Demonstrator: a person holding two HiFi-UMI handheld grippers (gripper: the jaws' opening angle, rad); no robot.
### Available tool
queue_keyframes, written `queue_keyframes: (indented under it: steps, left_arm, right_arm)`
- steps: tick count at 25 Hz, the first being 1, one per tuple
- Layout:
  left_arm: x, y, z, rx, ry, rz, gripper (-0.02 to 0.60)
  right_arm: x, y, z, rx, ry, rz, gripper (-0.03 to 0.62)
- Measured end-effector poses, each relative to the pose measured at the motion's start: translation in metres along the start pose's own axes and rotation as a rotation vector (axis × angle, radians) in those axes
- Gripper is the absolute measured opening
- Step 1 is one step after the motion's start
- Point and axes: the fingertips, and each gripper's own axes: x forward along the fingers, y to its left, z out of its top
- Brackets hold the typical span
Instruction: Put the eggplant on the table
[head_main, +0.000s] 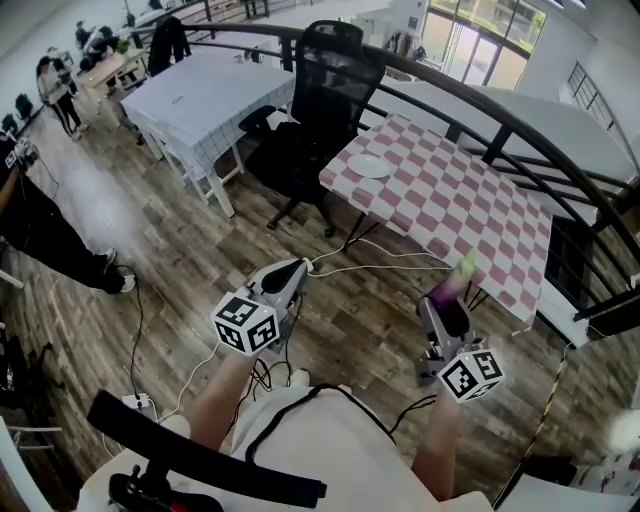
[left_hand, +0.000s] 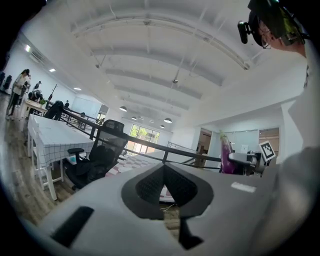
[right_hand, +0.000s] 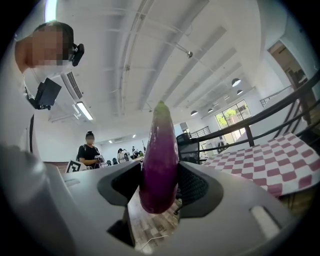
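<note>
Purple eggplant (right_hand: 160, 150), just one, clamped in right claw (right_hand: 159, 182); left claw (left_hand: 164, 175) closed, empty; one checked table (head_main: 450, 200).

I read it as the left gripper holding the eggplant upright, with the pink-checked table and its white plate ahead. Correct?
Not quite. It is the right gripper that holds the eggplant upright, jaws clamped on it, as the right gripper view shows. The left gripper is shut on nothing. The pink-checked table with its white plate is indeed ahead.

In the head view the eggplant (head_main: 447, 293) is blurred, its tip smeared.
</note>
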Motion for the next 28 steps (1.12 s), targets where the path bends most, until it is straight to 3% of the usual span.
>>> queue_keyframes:
  steps: [20,28]
  left_arm:
    - [0.019,-0.056,-0.028,0.012,0.023,0.006,0.003]
    - [0.017,-0.071,-0.040,0.020,0.027,0.066,0.003]
  right_arm:
    - [-0.032,-0.034,-0.007,-0.044,0.074,0.033,0.236]
    - [-0.048,-0.048,-0.010,-0.009,0.082,0.067,0.238]
